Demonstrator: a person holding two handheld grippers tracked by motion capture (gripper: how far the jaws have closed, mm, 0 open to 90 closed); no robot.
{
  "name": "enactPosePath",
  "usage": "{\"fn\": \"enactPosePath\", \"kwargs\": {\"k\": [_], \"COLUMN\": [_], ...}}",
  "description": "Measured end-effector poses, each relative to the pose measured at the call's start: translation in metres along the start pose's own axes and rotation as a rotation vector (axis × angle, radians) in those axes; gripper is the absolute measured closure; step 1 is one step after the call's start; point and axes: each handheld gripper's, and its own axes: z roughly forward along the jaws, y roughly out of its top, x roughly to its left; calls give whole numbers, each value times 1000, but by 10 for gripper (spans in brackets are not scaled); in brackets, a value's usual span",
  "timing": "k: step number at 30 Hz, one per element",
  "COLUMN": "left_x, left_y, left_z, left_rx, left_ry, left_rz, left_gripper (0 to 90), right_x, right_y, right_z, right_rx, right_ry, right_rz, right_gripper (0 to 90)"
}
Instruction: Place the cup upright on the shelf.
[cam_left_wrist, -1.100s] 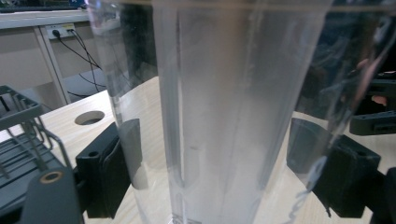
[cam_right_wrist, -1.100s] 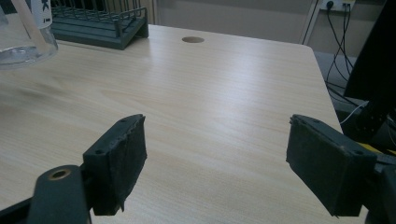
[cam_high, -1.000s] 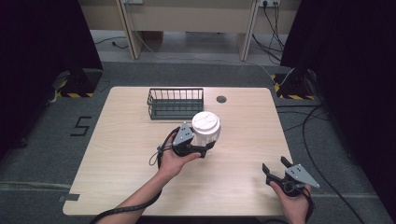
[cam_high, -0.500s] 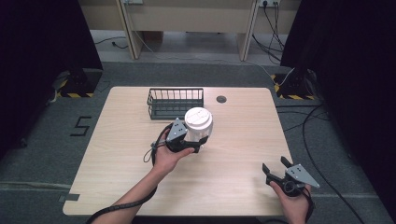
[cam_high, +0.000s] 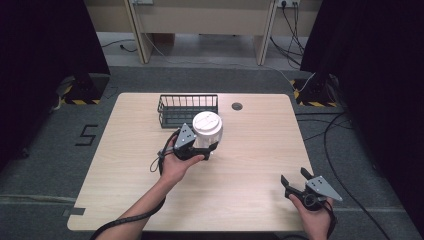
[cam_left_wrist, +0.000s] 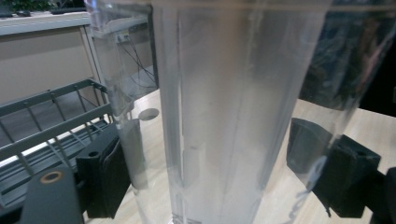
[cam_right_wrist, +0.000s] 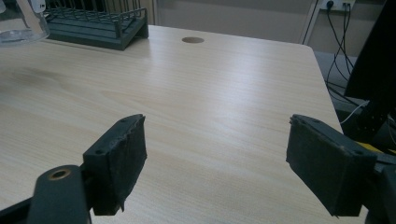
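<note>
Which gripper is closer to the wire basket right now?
Left. The left gripper, shut on the clear container, sits just in front of the wire basket; the right gripper hangs open near the table's near right corner.

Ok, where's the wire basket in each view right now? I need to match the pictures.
High view: wire basket at the table's far side, just behind the clear container that the left gripper holds.
Left gripper view: at the left edge, beside the container.
Right gripper view: top left.
Shared landmark: the round hole in the tabletop.
</note>
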Motion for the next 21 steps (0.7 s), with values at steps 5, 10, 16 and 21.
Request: {"fn": "enactPosePath", "kwargs": {"k": [5, 10, 16, 21], "left_x": [4, 9, 16, 23], "left_y": [0, 2, 5, 9], "left_z": [-1, -2, -4, -6], "left_rx": [0, -6, -6, -10], "left_ry": [11, 27, 50, 70], "left_rz": [-3, -9, -6, -8], "left_gripper": [172, 172, 172, 172], "right_x": [0, 0, 0, 0], "right_y": [0, 0, 0, 0], "right_z": [0, 0, 0, 0], "right_rx": [2, 1, 2, 3], "right_ry": [0, 0, 1, 1], "right_rz": [0, 0, 1, 0], "right_gripper": [207, 206, 206, 206]}}
